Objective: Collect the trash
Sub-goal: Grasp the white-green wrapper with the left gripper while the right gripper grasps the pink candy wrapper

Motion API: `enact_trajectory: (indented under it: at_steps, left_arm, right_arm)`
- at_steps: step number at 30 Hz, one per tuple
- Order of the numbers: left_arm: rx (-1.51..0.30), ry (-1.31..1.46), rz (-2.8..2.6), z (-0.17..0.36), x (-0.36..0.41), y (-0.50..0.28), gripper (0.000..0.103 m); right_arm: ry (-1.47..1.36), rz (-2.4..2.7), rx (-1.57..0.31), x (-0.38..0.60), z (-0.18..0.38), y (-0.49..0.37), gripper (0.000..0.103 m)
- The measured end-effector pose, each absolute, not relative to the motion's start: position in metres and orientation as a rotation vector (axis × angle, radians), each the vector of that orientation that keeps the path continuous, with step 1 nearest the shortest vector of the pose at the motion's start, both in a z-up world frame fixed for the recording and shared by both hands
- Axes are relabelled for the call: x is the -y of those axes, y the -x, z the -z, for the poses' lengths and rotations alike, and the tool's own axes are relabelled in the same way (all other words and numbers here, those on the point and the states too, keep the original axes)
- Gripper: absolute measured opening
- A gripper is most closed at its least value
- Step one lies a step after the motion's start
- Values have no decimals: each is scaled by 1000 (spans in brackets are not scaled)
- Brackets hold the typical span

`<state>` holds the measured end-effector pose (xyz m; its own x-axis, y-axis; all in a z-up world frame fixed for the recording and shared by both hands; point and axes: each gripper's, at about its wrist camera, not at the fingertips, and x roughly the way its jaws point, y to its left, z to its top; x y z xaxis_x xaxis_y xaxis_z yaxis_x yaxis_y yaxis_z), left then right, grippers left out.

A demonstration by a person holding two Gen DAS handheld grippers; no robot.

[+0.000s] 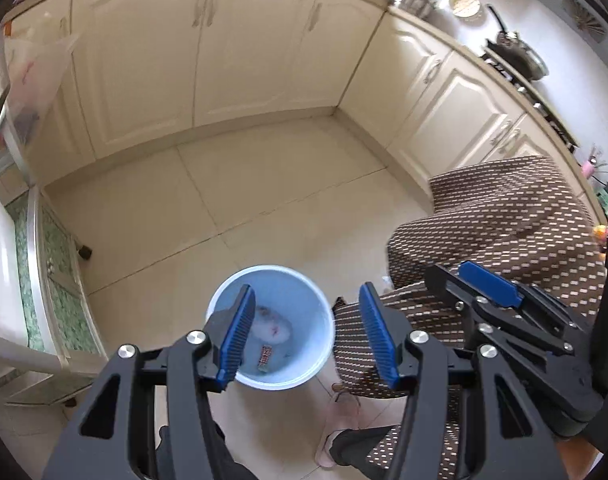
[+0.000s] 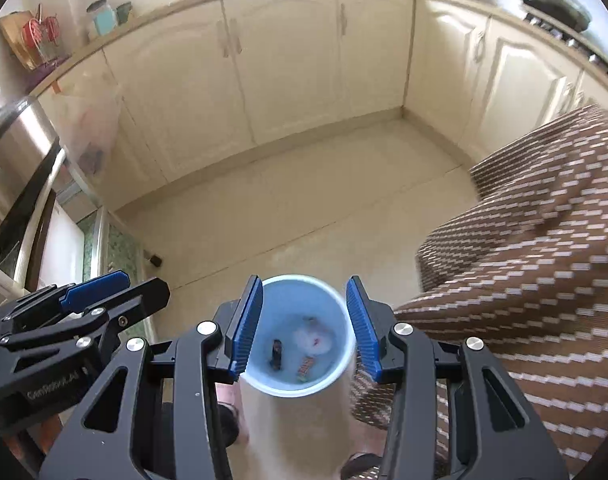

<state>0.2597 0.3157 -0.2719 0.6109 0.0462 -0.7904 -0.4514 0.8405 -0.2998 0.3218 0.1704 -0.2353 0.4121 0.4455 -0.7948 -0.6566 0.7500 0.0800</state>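
Observation:
A light blue trash bin (image 1: 324,344) stands on the tiled floor; it also shows in the right wrist view (image 2: 340,320). Inside lie crumpled white tissue (image 1: 273,326), also in the right wrist view (image 2: 314,340), a small dark wrapper (image 1: 265,357) that shows in the right wrist view too (image 2: 276,354), and an orange wrapper (image 2: 305,368). My left gripper (image 1: 306,338) is open and empty above the bin. My right gripper (image 2: 304,324) is open and empty above the bin's mouth. The right gripper shows in the left wrist view (image 1: 492,292).
Cream kitchen cabinets (image 1: 239,52) run along the back and right. A brown dotted cloth (image 1: 500,216) covers something to the right of the bin. A metal-framed shelf (image 1: 43,264) stands on the left. A pink slipper (image 1: 340,420) is below the bin.

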Motion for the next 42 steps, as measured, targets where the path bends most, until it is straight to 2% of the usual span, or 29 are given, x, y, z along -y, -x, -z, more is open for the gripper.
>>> enact_trajectory:
  at_steps: [7,9,17,23,29,34,42]
  left_arm:
    - [-788,419,-186,212,-256,-259,54]
    - [-760,396,-142,193,-235,-258,58]
    - [-707,249,48,139,-127,-269,62]
    - [-745,164,190,132,-41,-295,62]
    - [-814,106,274,142,24,-333,62]
    - [-857,59,266,152,51,-368,62]
    - [-902,17,218,169,64,-419,62]
  right_arm:
    - [224,-616,-757,-98,163,-300,46]
    - [213,-582,-700,-71,139,-291,47]
    - [127,-429,-590,44,88,-276,51]
    - [60,-280,-591,135,87,-286,53]
    - [-3,-163,-655,198,108,-306,56]
    - [-28,-140,-692,219,120,-324,61]
    - [-44,-152,-704,220,121,-338,63]
